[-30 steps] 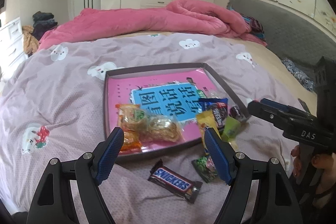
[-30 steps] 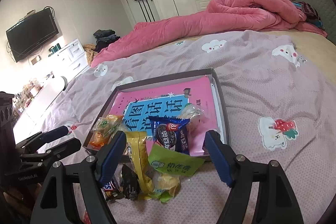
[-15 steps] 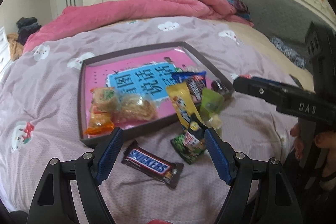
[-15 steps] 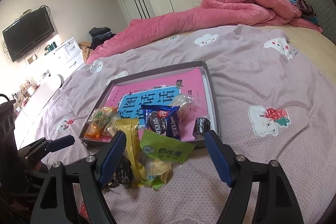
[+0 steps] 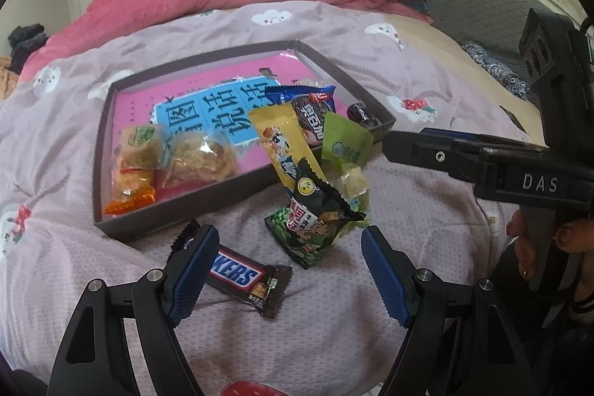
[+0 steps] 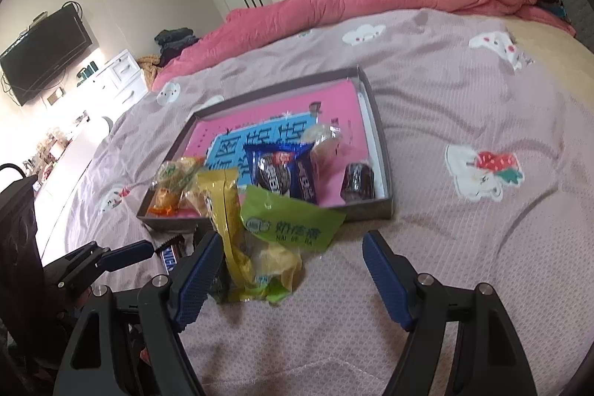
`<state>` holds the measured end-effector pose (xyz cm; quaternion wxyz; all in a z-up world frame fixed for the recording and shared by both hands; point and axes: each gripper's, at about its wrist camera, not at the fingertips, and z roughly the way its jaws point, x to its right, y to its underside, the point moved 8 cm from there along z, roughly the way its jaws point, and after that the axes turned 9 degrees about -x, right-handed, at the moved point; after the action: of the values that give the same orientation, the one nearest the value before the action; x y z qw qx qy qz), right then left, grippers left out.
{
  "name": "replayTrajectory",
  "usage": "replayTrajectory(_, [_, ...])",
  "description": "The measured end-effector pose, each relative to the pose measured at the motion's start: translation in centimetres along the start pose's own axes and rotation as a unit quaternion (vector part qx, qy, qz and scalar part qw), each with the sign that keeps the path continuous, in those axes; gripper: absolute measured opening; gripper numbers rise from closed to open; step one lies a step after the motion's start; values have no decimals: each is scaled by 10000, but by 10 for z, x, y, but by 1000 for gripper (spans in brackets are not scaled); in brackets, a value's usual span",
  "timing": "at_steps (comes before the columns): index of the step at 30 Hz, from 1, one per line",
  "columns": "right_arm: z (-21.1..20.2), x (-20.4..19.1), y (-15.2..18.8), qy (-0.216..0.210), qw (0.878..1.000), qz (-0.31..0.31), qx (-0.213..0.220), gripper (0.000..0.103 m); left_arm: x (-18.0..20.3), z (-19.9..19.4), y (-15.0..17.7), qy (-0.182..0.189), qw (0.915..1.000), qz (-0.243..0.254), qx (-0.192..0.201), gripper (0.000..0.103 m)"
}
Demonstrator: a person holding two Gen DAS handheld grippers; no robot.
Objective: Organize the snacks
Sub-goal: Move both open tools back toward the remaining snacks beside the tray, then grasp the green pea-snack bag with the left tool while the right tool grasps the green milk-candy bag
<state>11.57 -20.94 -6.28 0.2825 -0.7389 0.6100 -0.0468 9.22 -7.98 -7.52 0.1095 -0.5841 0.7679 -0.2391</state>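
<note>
Both grippers have dropped closer to the snack pile.
Left gripper (image 5: 287, 266) and right gripper (image 6: 291, 275) gape wide, empty; Snickers bar (image 5: 237, 275) label readable.

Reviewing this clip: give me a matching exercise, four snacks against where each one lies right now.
Things:
1. Snickers bar
2. Oreo pack
3. orange-wrapped snack
4. green pea packet

Places:
A. inside the tray, near-left corner
B. on the bedspread, beside the left gripper's left finger
C. inside the tray, toward its right end
D. on the bedspread, in the pile just outside the tray's near edge

Pairs: 1-B, 2-C, 3-A, 4-D
</note>
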Motion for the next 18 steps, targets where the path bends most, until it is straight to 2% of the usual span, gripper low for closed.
replayTrajectory(10, [17, 6, 9, -63, 9995, 107, -307, 77, 2, 23, -2, 93, 9998, -21, -145, 80])
replayTrajectory(15, [33, 7, 11, -228, 9981, 207, -543, 77, 0, 28, -3, 187, 9997, -53, -144, 80])
replayTrajectory(18, [45, 6, 12, -350, 9963, 292, -728, 73, -1, 30, -5, 227, 9997, -43, -122, 79])
